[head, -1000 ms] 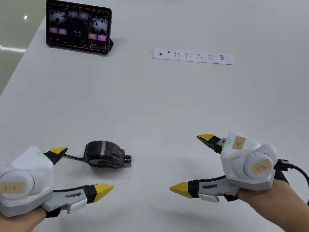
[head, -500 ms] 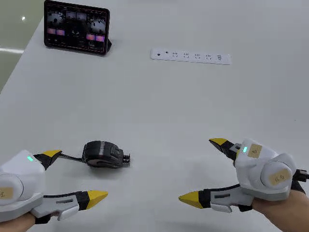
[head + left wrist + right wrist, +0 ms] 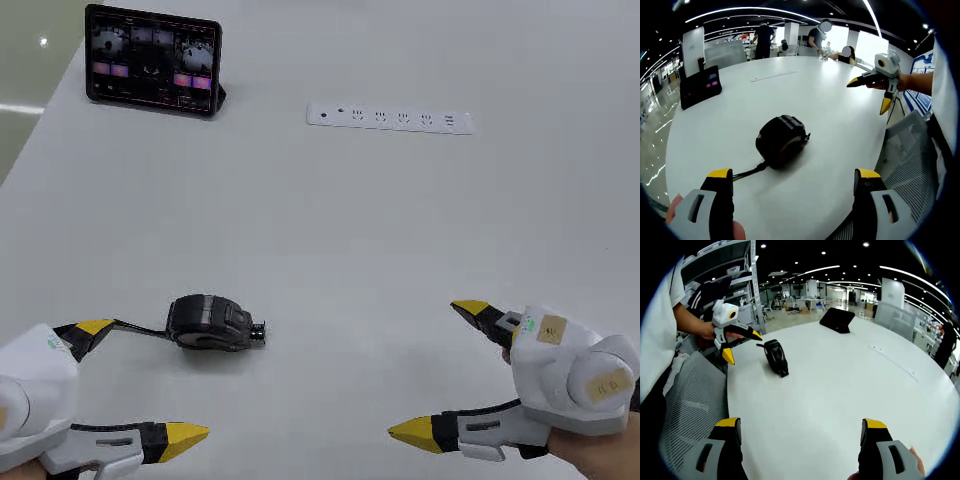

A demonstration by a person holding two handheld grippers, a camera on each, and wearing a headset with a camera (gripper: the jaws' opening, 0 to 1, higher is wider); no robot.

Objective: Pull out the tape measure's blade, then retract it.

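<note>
**A:** How do the jaws stand?

**B:** Both pairs gape wide and hold nothing. The left gripper [image 3: 145,380] has a white moulded shell, dark grey fingers and pointed yellow tips. The right gripper [image 3: 432,370] is built the same and is spread just as far.

**A:** And the tape measure?

**B:** The tape measure [image 3: 208,322] rests on the table [image 3: 330,230], ahead of the left gripper's jaws and well apart from the right one. It's a rounded black case, ridged along its back. The blade's end hook sits at the case mouth, so the blade is in. A thin black lanyard [image 3: 140,327] trails from the case to just beside the left gripper's far tip. Whether they touch, I cannot tell.

**A:** What lies farther out?

**B:** A smooth, glossy white tabletop. At the far side a dark tablet [image 3: 153,60] leans on its stand with its screen lit. A flat white power strip [image 3: 388,117] lies to its right.

**A:** Anything changed from a second ago?

**B:** Both grippers have drawn back toward the person. The right one has also slid outward, farther from the case. The tape measure hasn't budged.
</note>
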